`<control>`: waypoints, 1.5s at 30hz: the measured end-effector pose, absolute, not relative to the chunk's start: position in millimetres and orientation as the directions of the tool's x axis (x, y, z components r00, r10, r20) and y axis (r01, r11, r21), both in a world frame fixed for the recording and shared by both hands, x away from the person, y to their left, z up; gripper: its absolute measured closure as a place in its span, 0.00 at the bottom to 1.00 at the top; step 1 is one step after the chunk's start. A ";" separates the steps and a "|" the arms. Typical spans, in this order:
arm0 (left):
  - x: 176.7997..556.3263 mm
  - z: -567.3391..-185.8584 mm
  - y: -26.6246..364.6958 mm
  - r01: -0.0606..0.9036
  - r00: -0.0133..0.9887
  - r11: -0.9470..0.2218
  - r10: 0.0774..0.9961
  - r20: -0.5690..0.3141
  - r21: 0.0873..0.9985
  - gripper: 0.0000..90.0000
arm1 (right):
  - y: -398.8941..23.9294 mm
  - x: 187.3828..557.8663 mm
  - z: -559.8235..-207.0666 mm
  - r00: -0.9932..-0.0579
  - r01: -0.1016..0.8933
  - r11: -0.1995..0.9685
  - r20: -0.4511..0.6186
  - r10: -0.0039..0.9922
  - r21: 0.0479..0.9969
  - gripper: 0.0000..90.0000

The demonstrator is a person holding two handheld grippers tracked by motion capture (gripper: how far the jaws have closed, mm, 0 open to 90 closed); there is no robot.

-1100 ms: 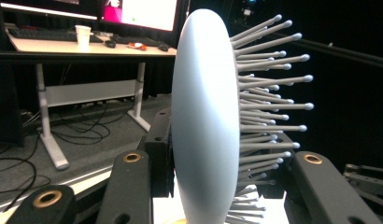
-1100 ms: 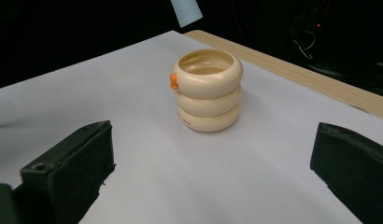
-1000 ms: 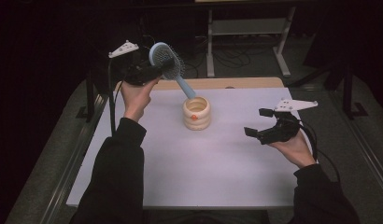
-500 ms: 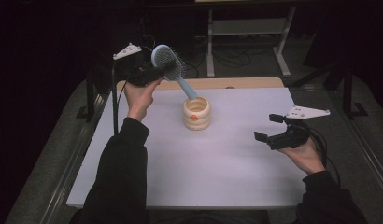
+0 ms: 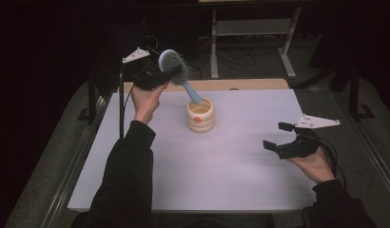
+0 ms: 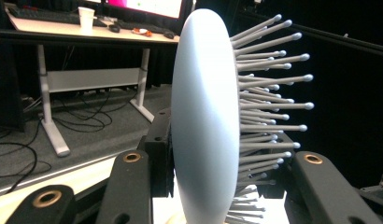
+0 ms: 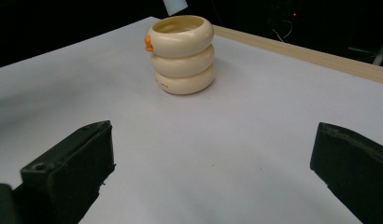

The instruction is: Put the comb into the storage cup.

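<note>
A: Since a moment ago the right gripper (image 5: 277,137) has slid out toward the right edge of the table (image 5: 240,185) and dropped lower, while the hairbrush (image 5: 176,70) has tipped down so its handle now dips into the cup (image 5: 200,115).

B: And the left gripper (image 5: 170,74)? Clamped on the brush head, one jaw on the smooth back, the other in among the bristles (image 6: 269,84).

A: Right, pinched tight. The brush leans up and left from the cup, head high over the far left part of the table.

B: The cup itself is a cream stack of three rings with an orange dot, standing upright near the far edge, about mid-width.

A: The right gripper's jaws are spread wide with nothing between them, hovering low above the bare white table, well apart from the cup.
</note>
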State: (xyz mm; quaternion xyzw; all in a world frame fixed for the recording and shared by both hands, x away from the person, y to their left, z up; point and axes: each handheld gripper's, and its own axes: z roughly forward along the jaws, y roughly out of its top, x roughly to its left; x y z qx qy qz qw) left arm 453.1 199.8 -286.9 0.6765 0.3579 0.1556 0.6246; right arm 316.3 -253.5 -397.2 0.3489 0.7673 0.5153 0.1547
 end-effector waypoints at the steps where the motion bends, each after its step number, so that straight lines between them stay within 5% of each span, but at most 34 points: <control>1: 453.5 -288.1 199.4 0.290 0.695 0.038 0.678 -0.238 0.956 0.63 | -253.8 315.9 -397.6 -0.708 0.377 0.226 0.122 0.696 0.898 0.00; 45: 466.0 -343.7 177.7 0.348 0.687 0.004 0.679 -0.258 0.938 0.63 | -271.8 301.3 -418.9 -0.665 0.377 0.204 0.111 0.738 0.903 0.00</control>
